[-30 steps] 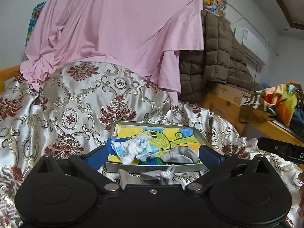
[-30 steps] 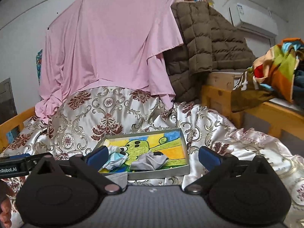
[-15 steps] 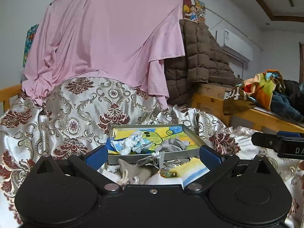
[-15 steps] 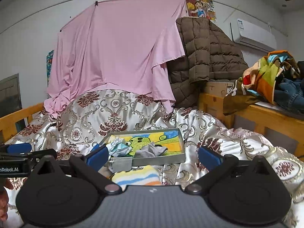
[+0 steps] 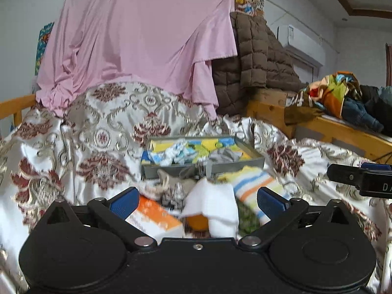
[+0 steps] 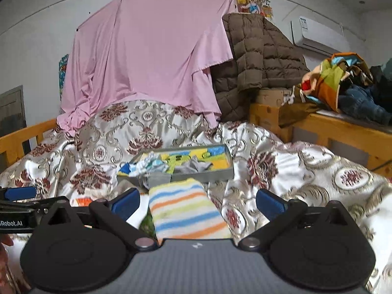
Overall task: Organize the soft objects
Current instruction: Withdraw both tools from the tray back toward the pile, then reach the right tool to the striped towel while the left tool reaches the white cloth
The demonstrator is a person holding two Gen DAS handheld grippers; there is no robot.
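A striped cloth (image 6: 186, 208) lies on the patterned bedspread (image 6: 306, 171) just before the shallow tray (image 6: 203, 175), which holds a crumpled grey cloth (image 6: 194, 166). Left gripper (image 5: 197, 202) and right gripper (image 6: 197, 202) both hover spread wide, holding nothing
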